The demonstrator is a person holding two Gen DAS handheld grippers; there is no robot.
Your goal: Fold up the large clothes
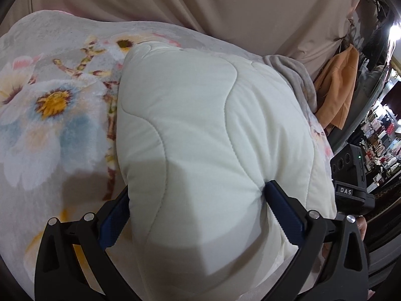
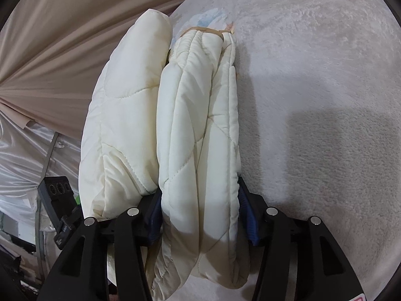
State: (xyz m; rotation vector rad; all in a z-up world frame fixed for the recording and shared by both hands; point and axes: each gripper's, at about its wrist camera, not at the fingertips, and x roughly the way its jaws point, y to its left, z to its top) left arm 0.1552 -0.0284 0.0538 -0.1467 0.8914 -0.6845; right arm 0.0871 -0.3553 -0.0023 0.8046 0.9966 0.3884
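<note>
The left tongs (image 1: 200, 215) are pinching one thick fold of a cream quilted garment (image 1: 200, 130), their two blue pads (image 1: 284, 210) pressing into its padding on either side. The garment is bulging up between the tongs and spreading away toward the far side, lying on a floral blanket (image 1: 47, 115) whose big pale flowers are showing to the left.

The right tongs (image 2: 199, 208) are gripping another bunched part of the same garment (image 2: 198, 130), several quilted layers standing on edge between the two pads. One further fold (image 2: 125, 105) is hanging just left of these tongs, outside them.

Beyond, one beige curtain (image 1: 225, 5) is hanging at the far side. At the right edge of the left wrist view, the other gripper's black housing is bearing a label (image 1: 345, 191) reading "DAS".
</note>
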